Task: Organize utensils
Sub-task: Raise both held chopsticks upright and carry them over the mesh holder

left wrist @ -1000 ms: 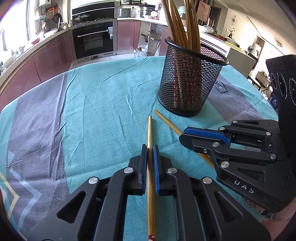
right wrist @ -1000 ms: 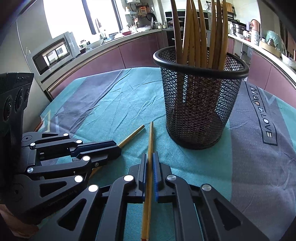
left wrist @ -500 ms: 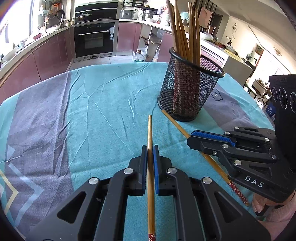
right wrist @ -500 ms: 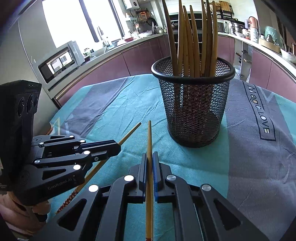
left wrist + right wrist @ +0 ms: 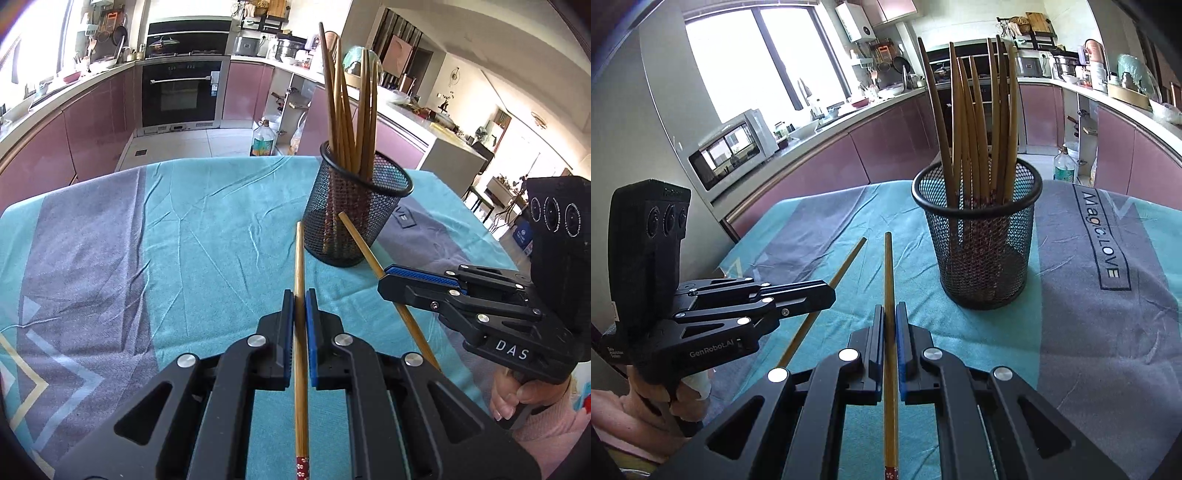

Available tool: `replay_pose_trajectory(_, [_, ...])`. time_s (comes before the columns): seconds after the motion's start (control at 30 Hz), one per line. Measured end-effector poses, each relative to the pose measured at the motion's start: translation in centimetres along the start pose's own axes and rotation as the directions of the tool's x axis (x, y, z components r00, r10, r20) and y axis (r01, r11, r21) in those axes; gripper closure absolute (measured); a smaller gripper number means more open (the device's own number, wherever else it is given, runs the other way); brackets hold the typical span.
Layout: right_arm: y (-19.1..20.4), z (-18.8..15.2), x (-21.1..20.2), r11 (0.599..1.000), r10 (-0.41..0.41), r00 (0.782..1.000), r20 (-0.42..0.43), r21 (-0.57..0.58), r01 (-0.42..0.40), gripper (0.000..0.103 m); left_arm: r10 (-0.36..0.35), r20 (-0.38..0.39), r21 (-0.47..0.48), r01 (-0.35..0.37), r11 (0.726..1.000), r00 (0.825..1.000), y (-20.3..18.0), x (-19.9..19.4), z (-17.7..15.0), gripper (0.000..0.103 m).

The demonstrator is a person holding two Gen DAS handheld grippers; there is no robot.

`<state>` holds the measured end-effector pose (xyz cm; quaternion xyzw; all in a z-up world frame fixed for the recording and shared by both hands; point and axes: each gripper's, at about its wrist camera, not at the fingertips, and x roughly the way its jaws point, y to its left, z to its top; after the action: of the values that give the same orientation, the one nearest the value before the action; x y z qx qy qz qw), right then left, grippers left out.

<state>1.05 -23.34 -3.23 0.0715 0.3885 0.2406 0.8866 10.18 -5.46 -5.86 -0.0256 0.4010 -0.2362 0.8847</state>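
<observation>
Chopsticks (image 5: 975, 122) in holder (image 5: 982, 258) on table (image 5: 1108, 350); perhaps near centre.

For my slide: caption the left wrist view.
Left gripper and right gripper each clamp a chopstick near the mesh holder.

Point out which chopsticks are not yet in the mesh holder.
Two: one clamped in the left gripper, one in the right gripper. Both point toward the black mesh holder; all the rest stand upright inside it.

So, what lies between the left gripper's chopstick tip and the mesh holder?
Only bare tablecloth; the chopstick tip stops just short of the mesh holder, in the left wrist view.
</observation>
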Motion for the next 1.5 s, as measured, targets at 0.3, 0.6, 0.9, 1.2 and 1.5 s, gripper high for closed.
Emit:
replay_pose_trajectory(0.3, [0.6,0.5,-1.7,1.000,0.009,0.998,0.055,-0.012,-0.008,0.098,-0.040,0.038,-0.009,0.040,0.999,0.998,-0.1,-2.4,0.1,0.096])
replay_pose_trajectory(0.6, [1.3,0.8,-3.5,1.000,0.017,0.992,0.122,-0.021,-0.015,0.098,-0.078,0.084,0.002,0.078,0.997,0.993,-1.0,-4.8,0.8,0.096])
replay_pose_trajectory(0.9, [1.2,1.5,-5.2,0.999,0.029,0.984,0.173,-0.025,-0.025,0.098,-0.109,0.137,0.020,0.108,0.994,0.985,-1.7,-7.3,1.3,0.096])
replay_pose_trajectory(1.2, [1.3,1.9,-6.5,0.999,0.039,0.975,0.219,-0.037,-0.032,0.098,-0.133,0.174,0.044,0.128,0.991,0.976,-2.5,-9.2,1.9,0.096])
replay_pose_trajectory(1.5, [1.6,2.8,-7.1,0.998,0.034,0.968,0.250,-0.051,-0.021,0.098,-0.147,0.208,0.047,0.140,0.989,0.967,-2.9,-10.2,2.9,0.096])
